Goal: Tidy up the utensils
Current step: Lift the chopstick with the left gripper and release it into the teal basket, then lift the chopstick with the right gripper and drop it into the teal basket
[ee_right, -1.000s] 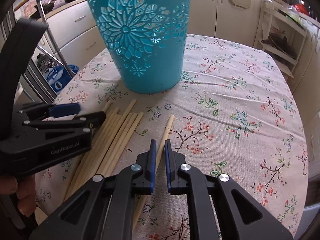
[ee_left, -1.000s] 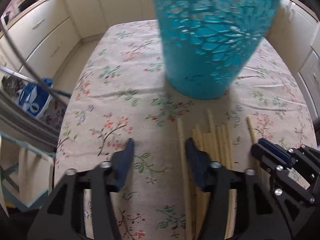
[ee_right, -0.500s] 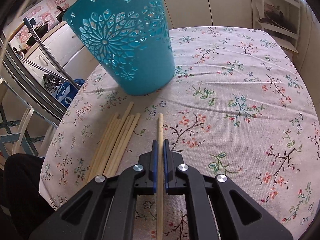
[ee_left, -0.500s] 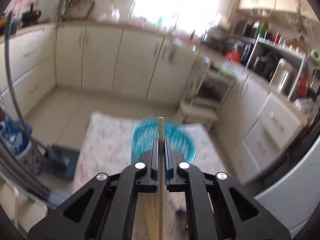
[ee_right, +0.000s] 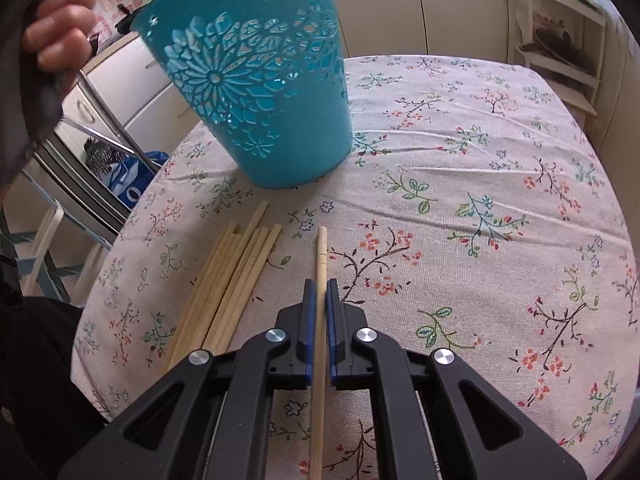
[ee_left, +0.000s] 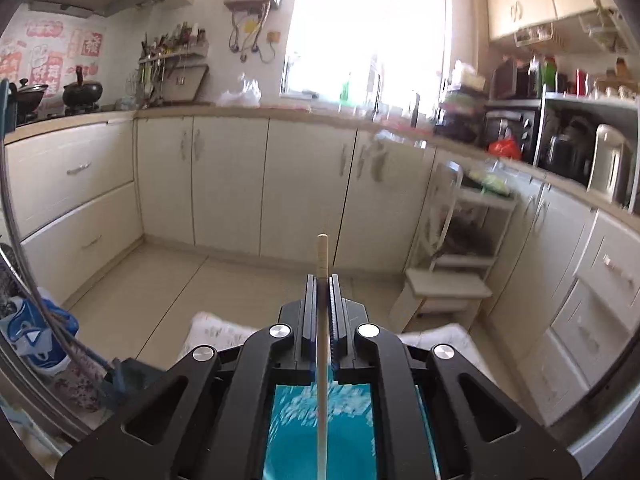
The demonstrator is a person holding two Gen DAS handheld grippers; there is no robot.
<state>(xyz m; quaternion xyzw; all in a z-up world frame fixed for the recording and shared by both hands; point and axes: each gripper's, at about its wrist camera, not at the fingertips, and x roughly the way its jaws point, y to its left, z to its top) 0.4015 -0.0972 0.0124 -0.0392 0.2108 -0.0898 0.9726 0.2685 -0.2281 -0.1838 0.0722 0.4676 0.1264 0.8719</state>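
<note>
Both grippers, left gripper (ee_left: 321,284) and right gripper (ee_right: 321,288), each clamp one chopstick (ee_left: 321,256); teal basket (ee_right: 256,92) nearby.

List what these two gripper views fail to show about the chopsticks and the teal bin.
- Teal bin inside: right wrist view sees only its outer wall; in the left wrist view it is blurred behind the left gripper.
- Lower end of each held chopstick: cut off by the bottom edge.
- Count of loose chopsticks: overlapping, their near ends behind the right gripper.
</note>
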